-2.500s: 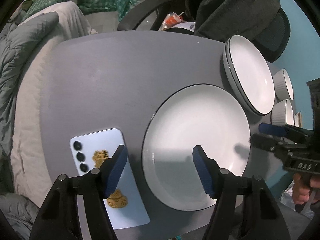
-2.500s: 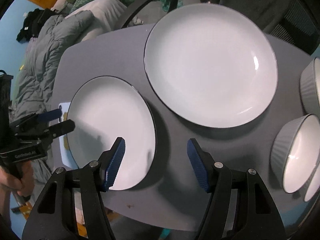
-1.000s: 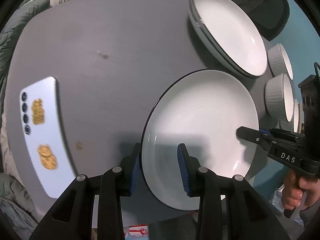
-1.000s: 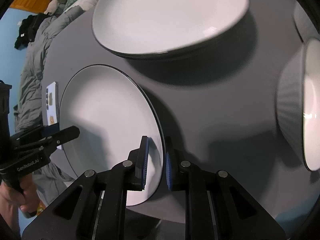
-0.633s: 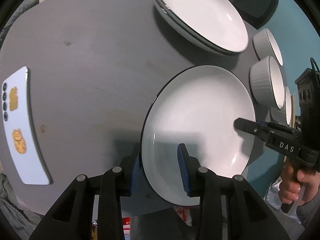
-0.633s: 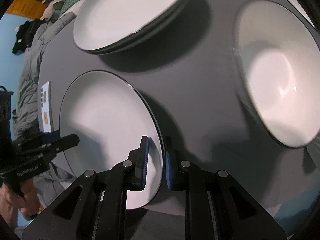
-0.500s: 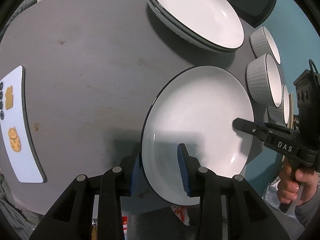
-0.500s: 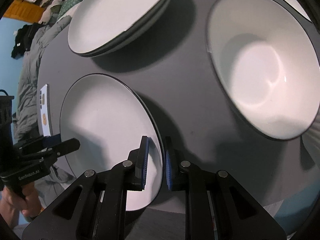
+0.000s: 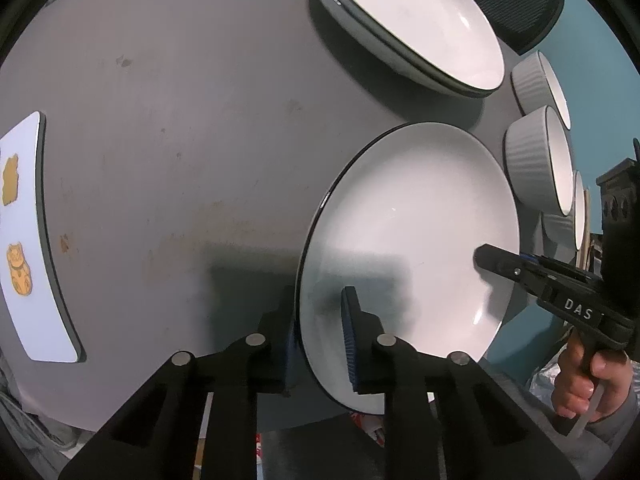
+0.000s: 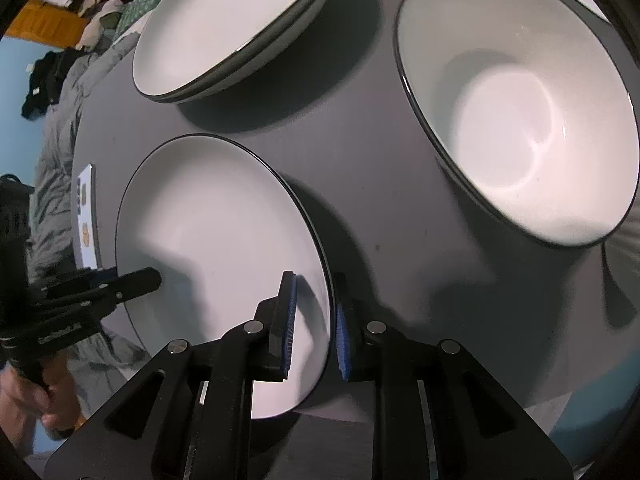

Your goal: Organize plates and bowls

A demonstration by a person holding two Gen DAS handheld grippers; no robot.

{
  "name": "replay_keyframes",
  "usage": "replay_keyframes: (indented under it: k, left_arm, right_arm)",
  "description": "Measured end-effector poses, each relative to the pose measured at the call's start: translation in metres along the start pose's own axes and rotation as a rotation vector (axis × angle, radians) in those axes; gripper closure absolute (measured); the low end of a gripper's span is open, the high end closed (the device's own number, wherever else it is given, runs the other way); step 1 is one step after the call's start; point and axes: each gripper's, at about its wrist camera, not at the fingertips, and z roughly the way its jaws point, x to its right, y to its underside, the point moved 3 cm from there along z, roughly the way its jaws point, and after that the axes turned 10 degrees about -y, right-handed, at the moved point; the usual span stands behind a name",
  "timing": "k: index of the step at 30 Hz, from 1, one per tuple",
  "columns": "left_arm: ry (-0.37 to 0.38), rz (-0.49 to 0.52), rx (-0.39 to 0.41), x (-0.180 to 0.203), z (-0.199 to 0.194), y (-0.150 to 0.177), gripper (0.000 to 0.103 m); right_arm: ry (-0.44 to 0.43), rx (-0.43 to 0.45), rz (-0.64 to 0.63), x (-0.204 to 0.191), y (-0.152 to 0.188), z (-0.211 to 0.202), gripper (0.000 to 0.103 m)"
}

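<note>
Currently, the white round plate with a thin black rim [image 9: 408, 240] sits over the near edge of the grey tabletop [image 9: 180, 120], held at two opposite points of its rim. The left gripper [image 9: 320, 336] straddles the plate's left rim: one blue pad lies on the white upper face, the other black finger is under the rim. Its jaws have just been closing and now stand narrow, pinching the rim. The right gripper [image 10: 314, 320] straddles the plate's right rim in the same manner, one blue pad above and one below. Its jaws have just eased open slightly, yet stand narrow with the rim between the pads; whether both pads press cannot be told for certain, though the plate appears gripped.

Relative to the plate: a stack of matching white plates with dark rims [image 9: 408, 28] stands beyond it on the tabletop, apart from it. Ribbed white bowls with dark rims [image 9: 536, 160] stand in a row just beside its right side. A pale blue phone with gold cat stickers [image 9: 24, 240] lies well apart on its left. A hand [image 9: 588, 380] grasps the right gripper's handle beyond the plate's right edge.
</note>
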Motion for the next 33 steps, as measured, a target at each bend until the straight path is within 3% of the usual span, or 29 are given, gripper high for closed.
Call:
replay_keyframes:
  k: [5,13,21,33]
  left_arm:
    - [0.005,-0.017,0.009,0.005,0.003,-0.006,0.084]
    - [-0.029,0.004,-0.003,0.012,0.002,-0.007,0.084]
    - [-0.008,-0.022,-0.011,0.012,-0.015,-0.012,0.084]
    - [0.017,-0.041,0.062,0.011,-0.056,-0.041,0.084]
  right_arm:
    - [-0.030,0.011,0.020,0.008,0.002,-0.005,0.084]
    - [-0.009,0.005,0.007,0.007,0.001,-0.006,0.086]
    - [-0.017,0.001,0.005,-0.004,-0.004,-0.020,0.089]
    - [-0.027,0.019,-0.042,-0.032,-0.022,-0.053,0.090]
